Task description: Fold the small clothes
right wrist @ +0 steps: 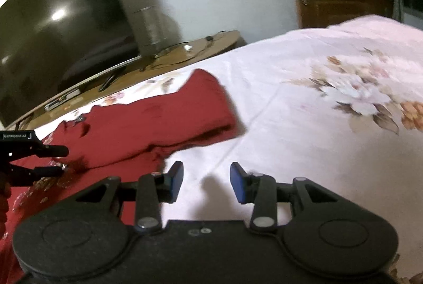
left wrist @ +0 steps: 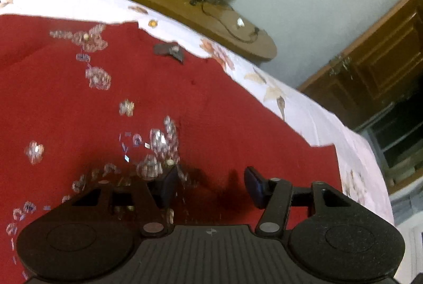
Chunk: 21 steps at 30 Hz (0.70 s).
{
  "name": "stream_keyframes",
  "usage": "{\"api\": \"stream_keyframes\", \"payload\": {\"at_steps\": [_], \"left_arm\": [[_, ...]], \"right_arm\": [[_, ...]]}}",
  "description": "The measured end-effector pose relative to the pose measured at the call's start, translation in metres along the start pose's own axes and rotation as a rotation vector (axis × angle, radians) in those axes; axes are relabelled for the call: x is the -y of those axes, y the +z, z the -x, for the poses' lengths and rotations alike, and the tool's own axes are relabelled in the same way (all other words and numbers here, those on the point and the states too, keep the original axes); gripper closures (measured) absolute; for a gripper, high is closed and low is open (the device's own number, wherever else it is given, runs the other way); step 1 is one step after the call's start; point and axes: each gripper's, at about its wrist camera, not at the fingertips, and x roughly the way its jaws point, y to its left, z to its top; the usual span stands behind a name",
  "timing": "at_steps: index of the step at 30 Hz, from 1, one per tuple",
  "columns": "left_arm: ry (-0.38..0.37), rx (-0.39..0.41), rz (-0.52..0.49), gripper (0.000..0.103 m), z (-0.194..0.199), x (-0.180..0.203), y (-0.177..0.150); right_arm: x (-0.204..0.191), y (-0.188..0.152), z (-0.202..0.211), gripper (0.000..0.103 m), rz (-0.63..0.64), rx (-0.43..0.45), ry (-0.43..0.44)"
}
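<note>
A white floral bedsheet (right wrist: 304, 88) is seen spread beneath both grippers, and a red garment (left wrist: 201, 104) with shiny embroidered flowers is laid flat upon it. In the left wrist view the left gripper (left wrist: 211, 184) is held tilted downward over the garment, so that red cloth fills the ground ahead of and below its fingers; the jaws are parted, a clear gap being left between the pads, and only cloth lying underneath is seen in that gap, with nothing pinched. In the right wrist view the right gripper (right wrist: 206, 182) is angled down over bare sheet, its blue-padded jaws set apart and empty. The garment (right wrist: 148, 125) is found ahead and to the left of this tool, one sleeve being stretched forward and rightward, with its hem just off the left finger. At the far left of that view the left gripper (right wrist: 62, 159) is seen from the side, low over the embroidered part of the cloth; whether it touches there cannot be told. A television (right wrist: 58, 45) on a wooden stand (right wrist: 185, 53) is placed beyond the bed.
</note>
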Motion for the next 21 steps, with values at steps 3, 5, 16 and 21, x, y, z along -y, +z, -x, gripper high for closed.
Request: {"api": "stream_keyframes", "payload": {"at_steps": [3, 5, 16, 21], "left_arm": [[0.009, -0.021, 0.008, 0.099, -0.014, -0.008, -0.001], [0.010, -0.003, -0.022, 0.099, -0.014, -0.007, -0.004], [0.000, 0.072, -0.076, 0.099, 0.005, -0.007, 0.005], [-0.007, 0.131, -0.116, 0.099, 0.039, -0.018, 0.017]], "right_arm": [[0.012, 0.003, -0.009, 0.064, -0.049, 0.003, -0.024], [0.020, 0.011, -0.021, 0.065, -0.085, 0.001, -0.048], [0.032, 0.028, -0.055, 0.066, -0.112, -0.025, -0.104], [0.028, 0.033, -0.058, 0.065, -0.109, -0.021, -0.106]]}}
